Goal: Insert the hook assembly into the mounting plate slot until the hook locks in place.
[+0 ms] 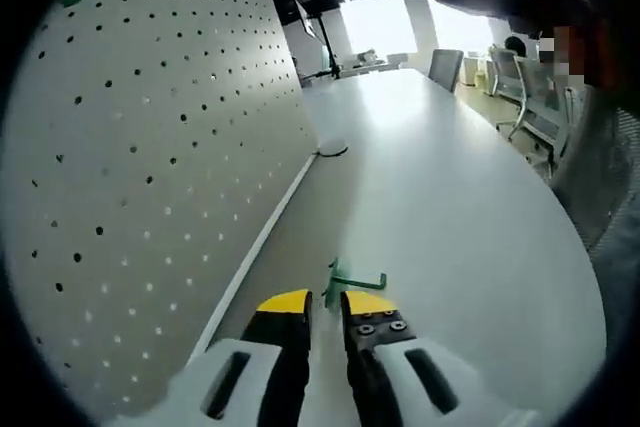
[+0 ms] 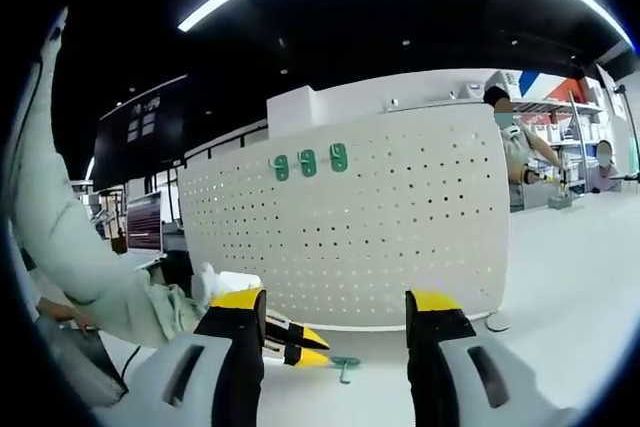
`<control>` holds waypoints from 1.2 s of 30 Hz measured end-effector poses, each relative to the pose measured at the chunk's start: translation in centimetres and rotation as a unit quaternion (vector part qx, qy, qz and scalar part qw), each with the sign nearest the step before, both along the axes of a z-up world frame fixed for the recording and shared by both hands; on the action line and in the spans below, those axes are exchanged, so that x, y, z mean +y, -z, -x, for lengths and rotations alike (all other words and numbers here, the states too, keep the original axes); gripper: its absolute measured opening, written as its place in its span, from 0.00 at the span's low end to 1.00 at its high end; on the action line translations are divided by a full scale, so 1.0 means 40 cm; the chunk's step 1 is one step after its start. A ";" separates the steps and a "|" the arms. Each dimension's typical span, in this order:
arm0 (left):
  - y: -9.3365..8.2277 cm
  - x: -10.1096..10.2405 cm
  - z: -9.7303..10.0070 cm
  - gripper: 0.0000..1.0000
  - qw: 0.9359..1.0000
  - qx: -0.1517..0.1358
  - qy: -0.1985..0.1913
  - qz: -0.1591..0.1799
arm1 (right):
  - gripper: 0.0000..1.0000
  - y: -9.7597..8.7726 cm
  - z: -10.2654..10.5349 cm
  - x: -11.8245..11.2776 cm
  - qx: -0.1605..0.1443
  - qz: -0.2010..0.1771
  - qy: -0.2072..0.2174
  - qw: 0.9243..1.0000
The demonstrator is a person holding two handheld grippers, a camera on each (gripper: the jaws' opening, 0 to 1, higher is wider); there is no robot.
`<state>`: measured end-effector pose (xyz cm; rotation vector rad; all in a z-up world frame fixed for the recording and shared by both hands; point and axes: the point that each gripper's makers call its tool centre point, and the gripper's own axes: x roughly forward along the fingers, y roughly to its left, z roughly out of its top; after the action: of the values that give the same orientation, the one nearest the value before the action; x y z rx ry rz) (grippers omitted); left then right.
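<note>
Closing in, left gripper view: left tool narrowed on the green hook, which lies on the bench beside the pegboard; contact unclear
Right gripper view: right tool spread wide, holding nothing; left tool low at the hook; three green hooks already hang on the board
Risk: I reckon a shallow pinch lets the hook twist and miss its hole

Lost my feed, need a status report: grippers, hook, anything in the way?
Left gripper nearly shut, at the green hook on the table. Right gripper open, empty. Pegboard upright, three hooks mounted. Nothing in the way.
</note>
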<state>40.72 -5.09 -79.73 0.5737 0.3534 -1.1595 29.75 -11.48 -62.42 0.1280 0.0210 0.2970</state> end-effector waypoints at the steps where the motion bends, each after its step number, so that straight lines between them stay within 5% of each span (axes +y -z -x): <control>1: 0.002 0.000 -0.002 0.13 1.000 0.001 -0.001 -0.001 | 0.54 0.000 0.000 -0.001 0.000 -0.001 0.001 1.000; 36: 0.061 -0.039 -0.026 0.04 1.000 0.029 0.005 -0.008 | 0.55 0.009 -0.004 -0.032 0.009 -0.019 0.023 1.000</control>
<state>41.78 -6.65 -82.18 0.5568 0.4089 -1.1848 29.89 -12.78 -62.76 0.1687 0.0312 0.2501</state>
